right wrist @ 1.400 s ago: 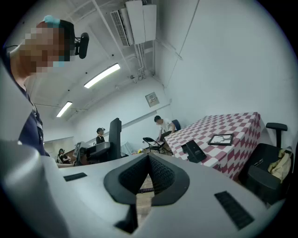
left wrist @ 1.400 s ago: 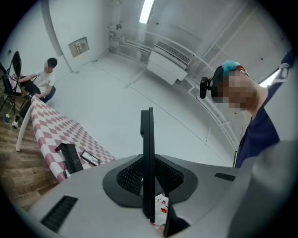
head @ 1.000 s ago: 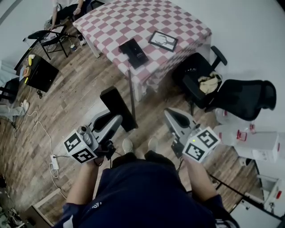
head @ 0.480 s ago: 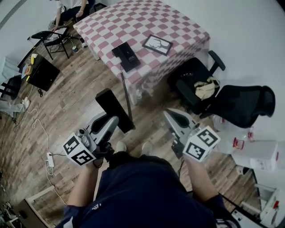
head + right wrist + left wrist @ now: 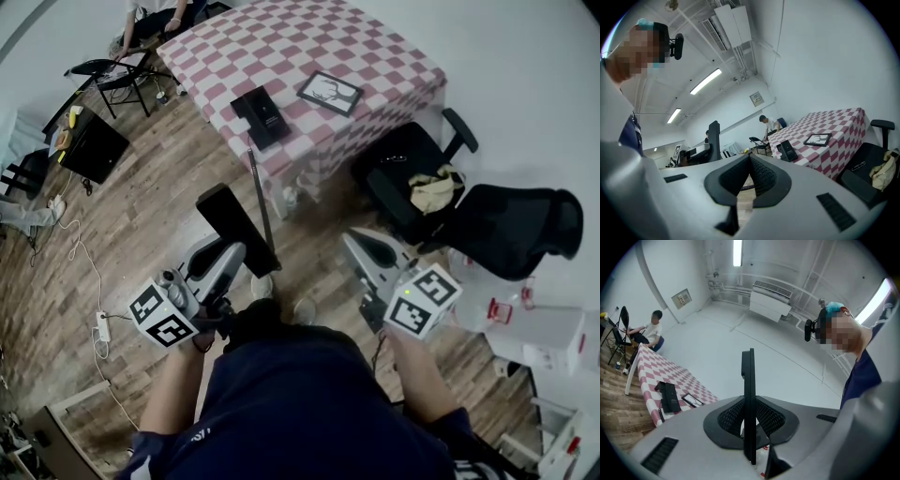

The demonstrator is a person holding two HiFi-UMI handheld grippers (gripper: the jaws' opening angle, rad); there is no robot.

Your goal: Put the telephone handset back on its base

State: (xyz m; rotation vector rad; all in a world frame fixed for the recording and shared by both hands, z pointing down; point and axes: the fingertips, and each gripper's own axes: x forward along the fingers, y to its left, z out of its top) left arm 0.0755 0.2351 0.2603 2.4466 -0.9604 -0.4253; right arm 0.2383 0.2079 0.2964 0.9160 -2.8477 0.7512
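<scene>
The black handset (image 5: pixel 234 228) stands upright between the jaws of my left gripper (image 5: pixel 239 258), which is shut on it. In the left gripper view the handset (image 5: pixel 749 394) shows edge-on between the pads. Its cord (image 5: pixel 260 202) runs up to the black base (image 5: pixel 261 114) on the red-checked table (image 5: pixel 375 47), well ahead of both grippers. The base (image 5: pixel 669 397) also shows in the left gripper view, and the base (image 5: pixel 789 150) in the right gripper view. My right gripper (image 5: pixel 354 241) is held at the same height, shut and holding nothing.
A framed picture (image 5: pixel 330 92) lies beside the base. Two black office chairs (image 5: pixel 412 164) (image 5: pixel 516 216) stand right of the table. A folding chair (image 5: pixel 103 75) and a seated person (image 5: pixel 155 14) are at the far left. A power strip (image 5: pixel 101 326) lies on the wood floor.
I have walked on: the table and chairs have shifted slightly left in the head view and my feet have changed place. Both grippers keep their pose and the handset stays gripped.
</scene>
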